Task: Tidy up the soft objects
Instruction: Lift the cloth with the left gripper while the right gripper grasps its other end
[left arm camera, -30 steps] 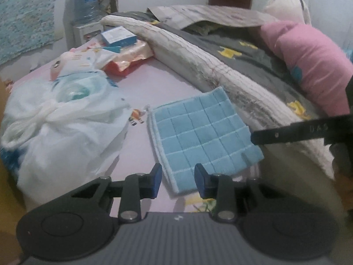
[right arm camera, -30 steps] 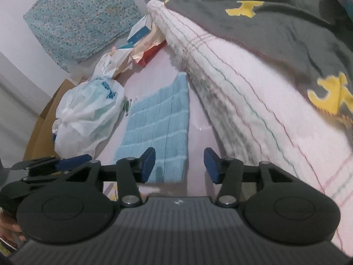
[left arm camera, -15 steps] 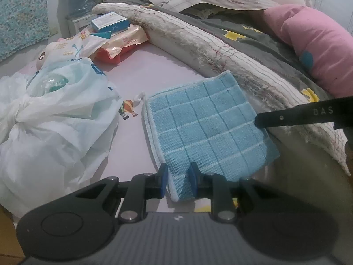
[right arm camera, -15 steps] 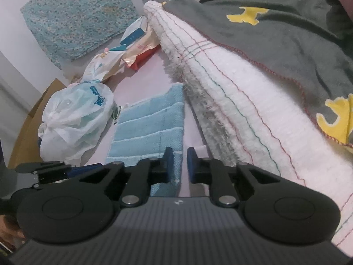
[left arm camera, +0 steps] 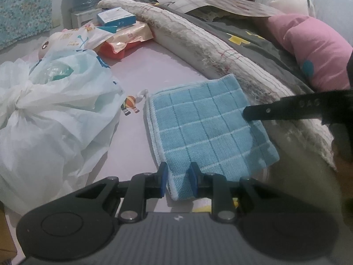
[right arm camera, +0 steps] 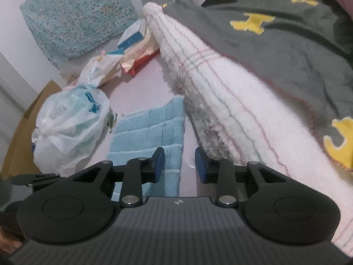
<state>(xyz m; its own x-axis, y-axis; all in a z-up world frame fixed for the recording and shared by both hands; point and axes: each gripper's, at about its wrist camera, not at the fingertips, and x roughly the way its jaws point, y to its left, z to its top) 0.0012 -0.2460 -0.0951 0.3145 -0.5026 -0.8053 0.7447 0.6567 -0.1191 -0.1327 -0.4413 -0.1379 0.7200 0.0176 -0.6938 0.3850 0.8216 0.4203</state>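
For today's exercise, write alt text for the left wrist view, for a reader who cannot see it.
The left tongs pinch the near corner of a blue checked cloth lying flat on a pink bedsheet. A knotted white plastic bag sits to its left, a rolled white blanket behind it, and the other tongs' dark finger reaches in from the right.

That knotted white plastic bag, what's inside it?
Through the thin film of the knotted white plastic bag a pale teal, rounded shape shows near the top. What it is, and whatever lies deeper, stays hidden by crumpled plastic.
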